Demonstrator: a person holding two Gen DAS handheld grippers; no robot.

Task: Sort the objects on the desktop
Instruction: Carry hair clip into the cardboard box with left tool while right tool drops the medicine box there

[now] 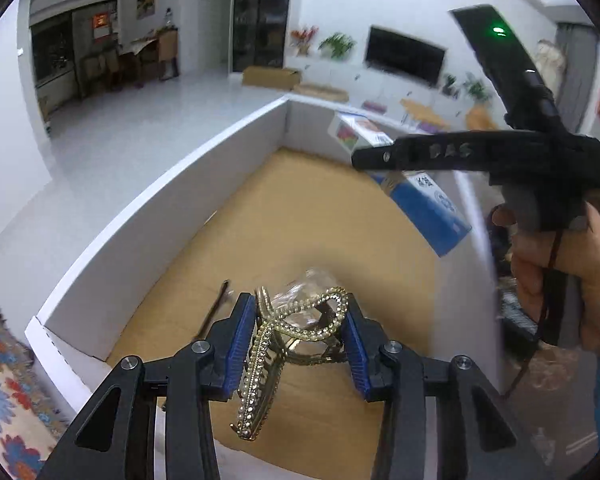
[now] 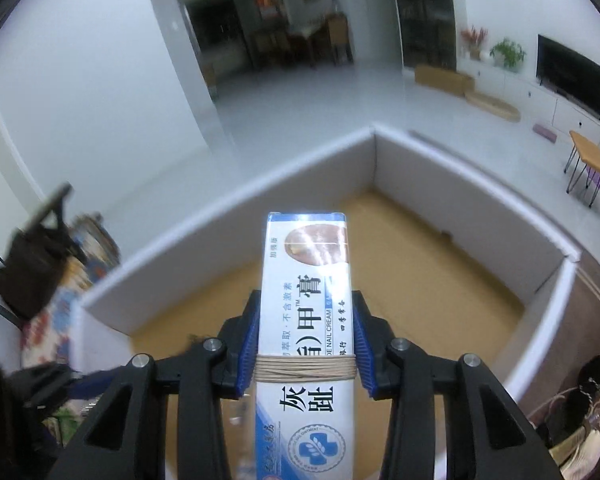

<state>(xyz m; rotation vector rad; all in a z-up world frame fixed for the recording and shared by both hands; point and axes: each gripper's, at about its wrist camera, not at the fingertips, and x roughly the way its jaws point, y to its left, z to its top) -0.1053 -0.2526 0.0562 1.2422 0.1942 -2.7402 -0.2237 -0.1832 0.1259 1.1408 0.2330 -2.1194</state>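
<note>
Left tool (image 1: pixel 298 344) pinches a rhinestone hair claw (image 1: pixel 272 352); right tool (image 2: pixel 305 356) pinches a nail cream carton (image 2: pixel 306 312). Both hang over the white-walled box (image 1: pixel 148 208). Risk: the claw's curved, slick frame may slip out early.

a dark television (image 2: pixel 575 76) hangs on the white far wall above a long low cabinet (image 2: pixel 540 98), with potted green plants (image 2: pixel 509 53) beside it; a flat cardboard box (image 1: pixel 271 77) lies on the pale floor, and a floral rug (image 1: pixel 4 392) shows at the left
</note>
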